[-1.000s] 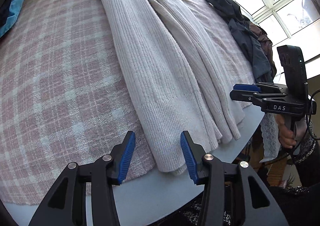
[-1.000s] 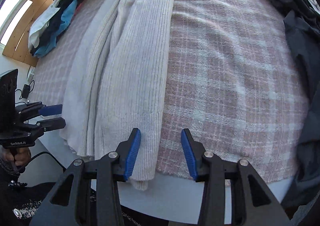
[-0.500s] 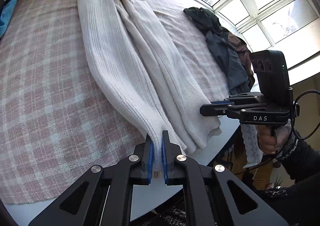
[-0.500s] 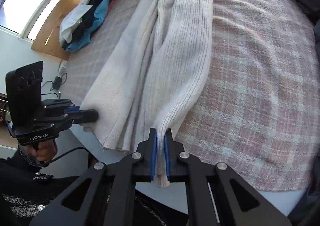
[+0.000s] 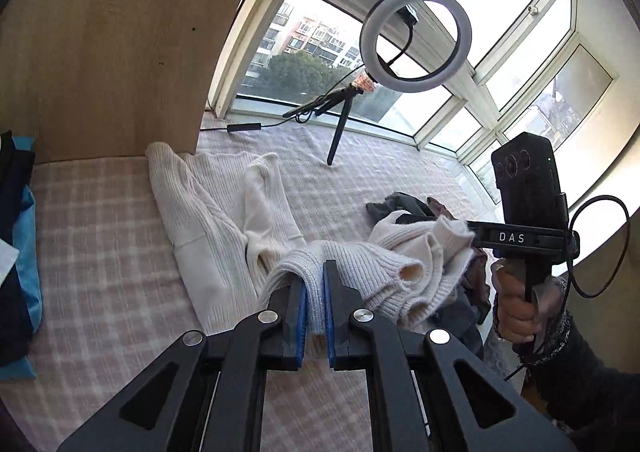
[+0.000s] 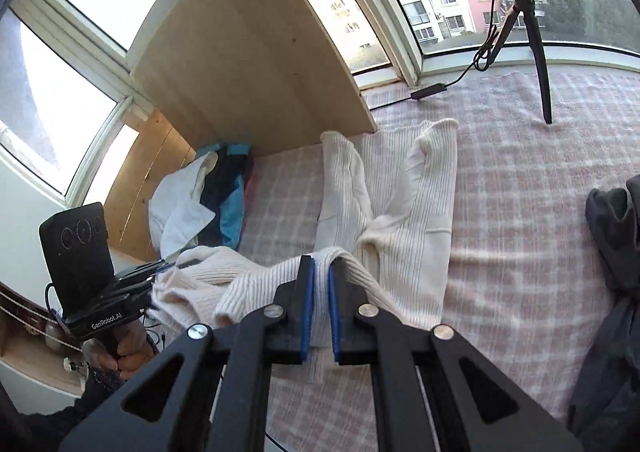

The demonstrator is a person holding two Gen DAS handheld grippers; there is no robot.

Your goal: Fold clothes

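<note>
A cream ribbed knit sweater point(image 5: 208, 211) lies lengthwise on the pink plaid bedcover point(image 5: 92, 236); it also shows in the right wrist view point(image 6: 404, 211). My left gripper point(image 5: 315, 292) is shut on the sweater's hem at one bottom corner. My right gripper point(image 6: 321, 292) is shut on the other bottom corner. Both hold the hem raised above the bed, with the lower part of the sweater hanging bunched between them. The right gripper also shows in the left wrist view point(image 5: 456, 230), and the left gripper in the right wrist view point(image 6: 160, 272).
A ring light on a tripod point(image 5: 416, 39) stands at the far edge by the windows. A dark clothes pile point(image 6: 616, 252) lies on the right. Blue and white clothes point(image 6: 208, 203) lie on the left, under a wooden board point(image 6: 248, 63).
Both grippers, open a second ago, closed on the sweater's bottom corners, then lifted the hem off the bed edge and carried it toward the collar end.
</note>
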